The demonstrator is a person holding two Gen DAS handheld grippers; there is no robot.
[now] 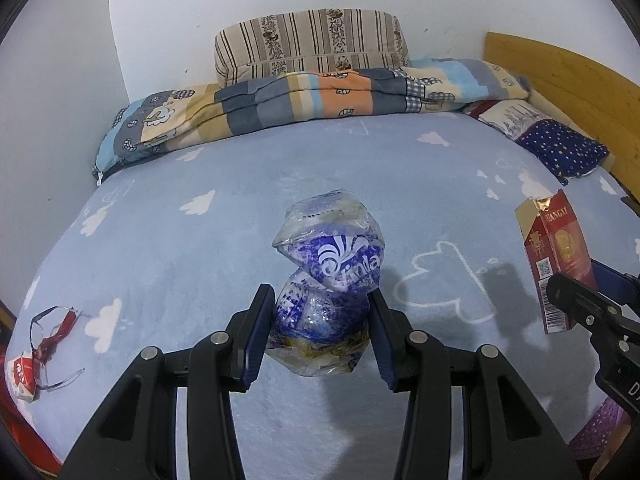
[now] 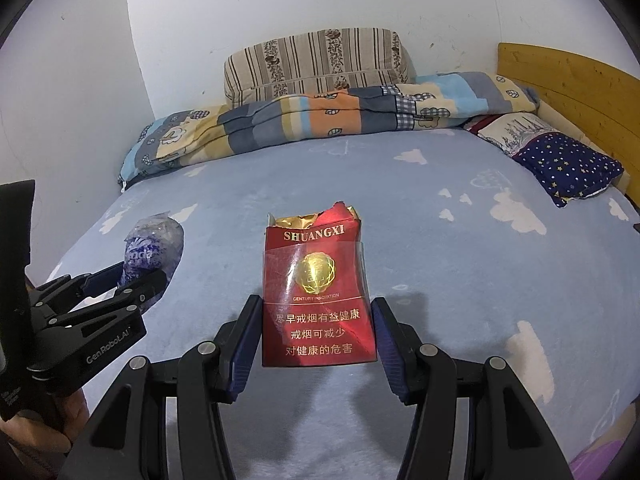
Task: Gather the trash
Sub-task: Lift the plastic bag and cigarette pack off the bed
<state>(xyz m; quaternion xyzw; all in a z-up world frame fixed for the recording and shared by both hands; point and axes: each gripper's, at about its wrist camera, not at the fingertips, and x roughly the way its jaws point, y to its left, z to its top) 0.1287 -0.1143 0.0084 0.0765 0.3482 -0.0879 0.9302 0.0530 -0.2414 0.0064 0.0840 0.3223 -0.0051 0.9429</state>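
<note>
Left gripper [image 1: 320, 320] pinches a crumpled plastic wrapper [image 1: 326, 276], lifted clear of the bed [image 1: 200, 264]. Right gripper [image 2: 318, 328] clamps a torn red cigarette pack [image 2: 318, 300] upright between its pads — also off the sheet. Further litter — a red-and-white wrapper scrap [image 1: 24, 374] with clear film — lies at the bed's near left corner. Folded quilt [image 1: 280, 104] lies along the far edge.

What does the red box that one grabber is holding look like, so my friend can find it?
Look above the pale blue cloud-print bed sheet; the right gripper is shut on the cigarette pack, holding it upright. It is red with a gold emblem and a torn-open top showing gold foil, unlike the crumpled clear-and-blue plastic wrapper in the left gripper.
</note>
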